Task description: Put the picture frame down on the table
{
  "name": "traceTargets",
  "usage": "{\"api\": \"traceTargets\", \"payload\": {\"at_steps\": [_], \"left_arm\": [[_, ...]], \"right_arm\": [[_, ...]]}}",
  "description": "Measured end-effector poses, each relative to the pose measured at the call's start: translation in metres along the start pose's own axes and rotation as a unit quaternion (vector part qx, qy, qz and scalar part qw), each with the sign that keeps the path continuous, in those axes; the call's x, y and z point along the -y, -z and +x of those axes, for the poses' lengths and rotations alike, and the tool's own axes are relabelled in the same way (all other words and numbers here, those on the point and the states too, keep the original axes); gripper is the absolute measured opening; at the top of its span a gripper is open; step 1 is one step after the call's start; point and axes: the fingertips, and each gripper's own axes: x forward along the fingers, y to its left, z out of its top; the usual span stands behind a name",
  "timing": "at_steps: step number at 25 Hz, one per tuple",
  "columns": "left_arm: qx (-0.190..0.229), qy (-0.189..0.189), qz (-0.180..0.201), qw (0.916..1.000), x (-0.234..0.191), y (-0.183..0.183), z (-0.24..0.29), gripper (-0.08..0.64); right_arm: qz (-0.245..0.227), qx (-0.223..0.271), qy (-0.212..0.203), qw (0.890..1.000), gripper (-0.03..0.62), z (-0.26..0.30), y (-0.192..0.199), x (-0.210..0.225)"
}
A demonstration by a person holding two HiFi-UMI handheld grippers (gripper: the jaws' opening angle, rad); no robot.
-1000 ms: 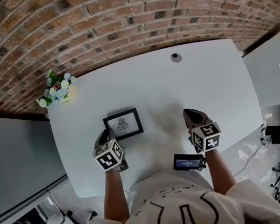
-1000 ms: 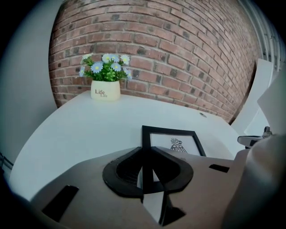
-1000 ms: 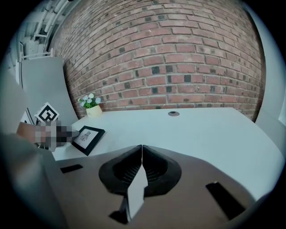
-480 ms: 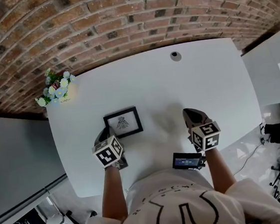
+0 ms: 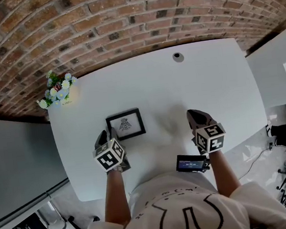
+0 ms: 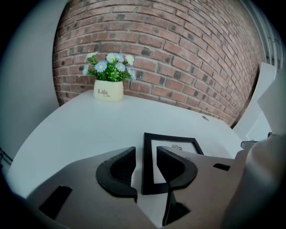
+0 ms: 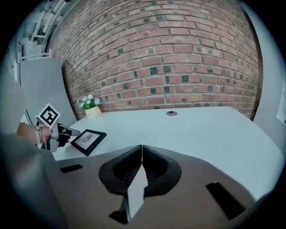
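The wide white table (image 5: 217, 92) runs up to a red brick wall (image 5: 121, 16), and most of its top is bare, which leaves plenty of room for setting something down. The black-rimmed rectangular picture frame (image 5: 125, 124) lies flat on its near-left part, glass up, so the placing itself looks done. The left gripper (image 6: 145, 152) sits low at the frame's near-left edge with its jaws spread. That edge runs through the gap between them, apparently untouched, which suggests a release. The right gripper (image 7: 142, 147) hovers well apart over bare table with its jaws pressed together on nothing, and it seems to have no part in this. A small cream pot of pale flowers (image 6: 108, 90) stands in the far-left corner, out of the way.
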Motion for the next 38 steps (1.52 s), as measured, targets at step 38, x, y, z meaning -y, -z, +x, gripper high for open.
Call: {"api": "traceTargets", "payload": {"at_steps": [38], "left_arm": [[0.223, 0.022, 0.061, 0.9725, 0.057, 0.006, -0.172, 0.011]], "right_arm": [[-0.046, 0.172, -0.017, 0.984, 0.017, -0.146, -0.008, -0.004]]}}
